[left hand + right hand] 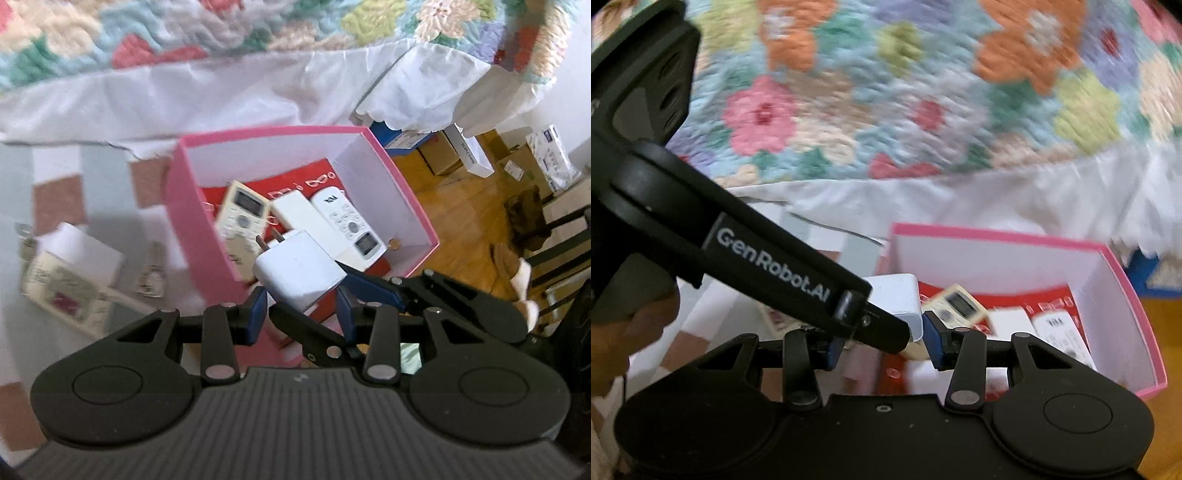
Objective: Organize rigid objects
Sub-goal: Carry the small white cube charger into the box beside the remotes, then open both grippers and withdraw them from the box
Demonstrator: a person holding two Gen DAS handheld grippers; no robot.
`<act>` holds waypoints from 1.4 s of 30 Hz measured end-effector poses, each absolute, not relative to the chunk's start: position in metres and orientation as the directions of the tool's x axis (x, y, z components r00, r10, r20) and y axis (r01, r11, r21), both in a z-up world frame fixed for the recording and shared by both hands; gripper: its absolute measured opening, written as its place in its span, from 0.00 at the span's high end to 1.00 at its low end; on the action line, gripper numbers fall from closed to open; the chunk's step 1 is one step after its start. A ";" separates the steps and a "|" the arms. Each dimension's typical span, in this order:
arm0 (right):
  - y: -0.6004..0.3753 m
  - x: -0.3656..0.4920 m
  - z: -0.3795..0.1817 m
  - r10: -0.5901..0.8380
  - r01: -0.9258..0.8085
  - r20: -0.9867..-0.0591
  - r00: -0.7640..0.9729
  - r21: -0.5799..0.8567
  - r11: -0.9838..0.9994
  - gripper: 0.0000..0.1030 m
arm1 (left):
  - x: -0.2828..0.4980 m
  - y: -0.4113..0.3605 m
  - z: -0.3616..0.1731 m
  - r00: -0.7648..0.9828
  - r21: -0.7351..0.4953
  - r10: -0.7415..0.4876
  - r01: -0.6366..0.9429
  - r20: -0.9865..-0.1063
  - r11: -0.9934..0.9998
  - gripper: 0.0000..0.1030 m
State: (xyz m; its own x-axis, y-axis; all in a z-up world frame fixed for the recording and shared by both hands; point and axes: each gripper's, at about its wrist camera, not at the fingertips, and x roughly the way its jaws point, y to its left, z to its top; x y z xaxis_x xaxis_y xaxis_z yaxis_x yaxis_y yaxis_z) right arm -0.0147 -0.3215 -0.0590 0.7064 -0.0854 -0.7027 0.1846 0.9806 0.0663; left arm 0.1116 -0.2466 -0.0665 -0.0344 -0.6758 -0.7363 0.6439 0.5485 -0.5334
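The right gripper [884, 345] sits low in the frame, its blue pads either side of a white charger [899, 301], which the left gripper [886, 328] also pinches from the left. Behind stands an open pink box [997, 232] holding a cream remote [955, 304] and a white remote [1060, 332]. A floral quilt [905, 92] fills the background.
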 end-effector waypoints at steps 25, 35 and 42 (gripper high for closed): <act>-0.413 0.017 -0.092 -0.013 0.343 -0.950 0.311 0.100 0.934 0.41 | 0.121 -0.338 -0.103 -0.235 -0.518 -0.486 0.603 -0.842 0.606 0.52; -0.382 -0.021 -0.033 0.046 0.205 -0.835 0.548 0.187 0.961 0.40 | 0.126 -0.273 -0.042 -0.081 -0.437 -0.542 0.694 -0.836 0.571 0.51; -0.318 -0.027 0.002 0.156 -0.018 -0.728 0.667 0.194 0.981 0.40 | 0.136 -0.201 0.004 0.059 -0.366 -0.573 0.715 -0.818 0.596 0.51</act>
State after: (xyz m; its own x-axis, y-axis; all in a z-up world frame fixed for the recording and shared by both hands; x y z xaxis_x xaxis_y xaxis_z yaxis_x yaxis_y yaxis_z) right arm -0.0274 -0.3178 0.0021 0.6670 0.1563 -0.7284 -0.0181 0.9808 0.1940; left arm 0.1356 -0.2011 0.0039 0.0594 -0.5726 -0.8177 0.7147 0.5962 -0.3656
